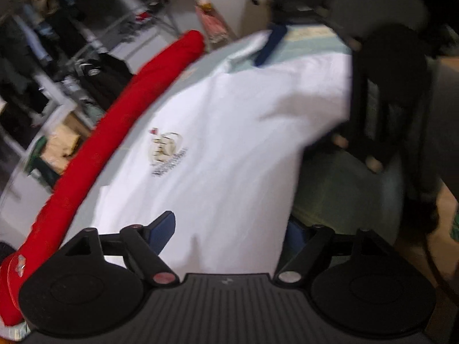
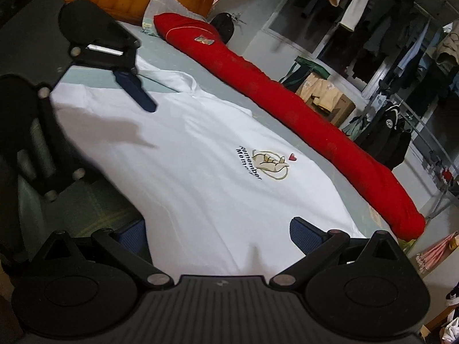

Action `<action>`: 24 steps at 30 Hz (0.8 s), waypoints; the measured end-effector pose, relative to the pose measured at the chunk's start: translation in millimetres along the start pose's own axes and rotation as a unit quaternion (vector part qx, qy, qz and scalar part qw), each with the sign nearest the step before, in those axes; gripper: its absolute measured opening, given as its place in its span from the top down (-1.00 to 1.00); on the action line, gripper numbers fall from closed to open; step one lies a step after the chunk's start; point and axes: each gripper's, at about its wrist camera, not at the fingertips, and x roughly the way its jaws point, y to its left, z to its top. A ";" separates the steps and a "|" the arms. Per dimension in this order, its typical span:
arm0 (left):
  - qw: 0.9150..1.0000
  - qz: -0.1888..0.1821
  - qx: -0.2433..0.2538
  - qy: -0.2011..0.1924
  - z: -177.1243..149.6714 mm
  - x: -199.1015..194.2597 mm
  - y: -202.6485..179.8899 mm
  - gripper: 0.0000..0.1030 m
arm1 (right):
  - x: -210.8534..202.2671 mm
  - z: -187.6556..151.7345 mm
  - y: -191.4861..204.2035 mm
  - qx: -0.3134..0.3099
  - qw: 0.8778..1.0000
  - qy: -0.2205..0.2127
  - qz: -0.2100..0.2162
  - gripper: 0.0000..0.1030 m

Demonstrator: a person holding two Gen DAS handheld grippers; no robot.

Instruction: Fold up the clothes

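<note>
White T-shirt [image 2: 200,177] lay flat, print up, on bed [image 2: 94,209] beside red bolster [image 2: 315,109]; left tongs [image 1: 229,229] and right tongs [image 2: 218,232] stood wide open, empty, astride opposite edges—best pinched together at matching corners.

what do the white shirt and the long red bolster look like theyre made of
White shirt: looks like matte knit cotton or a blend; it lies limp with soft creases and a printed emblem.
Red bolster: a stuffed cushion in matte, faintly fuzzy red fabric, perhaps fleece or velour; it holds a plump, rounded shape. The exact fibre can't be told.
</note>
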 end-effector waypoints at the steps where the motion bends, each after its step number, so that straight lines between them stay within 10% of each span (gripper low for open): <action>1: 1.000 0.004 0.015 0.009 -2.6 3.8 -5.6 -0.56 | 1.0 1.1 -0.8 0.003 1.000 -0.002 -0.002 -1.00; 8: 0.998 0.047 -0.030 -0.014 6.4 5.4 7.4 -0.48 | 2.1 -4.6 12.2 -0.016 1.000 -0.001 0.018 -1.00; 24: 0.992 0.102 0.069 0.029 -26.8 6.3 -19.3 -0.38 | 16.8 -48.1 4.9 -0.101 0.986 0.060 -0.121 -1.00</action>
